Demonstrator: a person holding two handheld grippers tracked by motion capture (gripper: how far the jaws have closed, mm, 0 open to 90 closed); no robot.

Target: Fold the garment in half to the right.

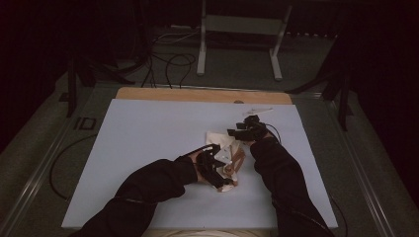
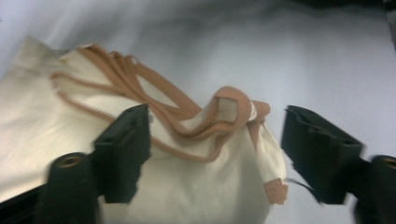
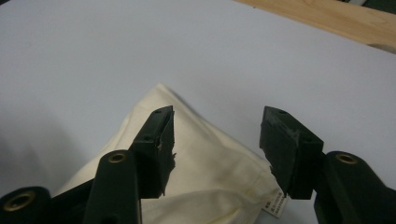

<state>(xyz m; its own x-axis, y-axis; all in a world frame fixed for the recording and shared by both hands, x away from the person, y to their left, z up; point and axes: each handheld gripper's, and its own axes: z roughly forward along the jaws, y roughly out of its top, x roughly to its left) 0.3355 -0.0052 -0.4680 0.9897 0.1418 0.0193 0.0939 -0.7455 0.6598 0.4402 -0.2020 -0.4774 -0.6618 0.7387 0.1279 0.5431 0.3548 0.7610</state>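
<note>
In the high view the left claw (image 1: 223, 181) and the person's hand cover much of the cream bag (image 1: 221, 140), and the dim picture leaves the bag's outline hard to read. In the left gripper view the bag (image 2: 56, 121) runs off the left and bottom edges, and its tan straps (image 2: 154, 93) are smeared. In the right gripper view the bag's small label (image 3: 275, 205) is too small to read, and the bottom edge cuts the bag off.

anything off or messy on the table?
Only the cream cloth bag: it lies crumpled on the white sheet, its tan straps bunched in loose loops rather than laid flat. No spill or damage shows.
</note>
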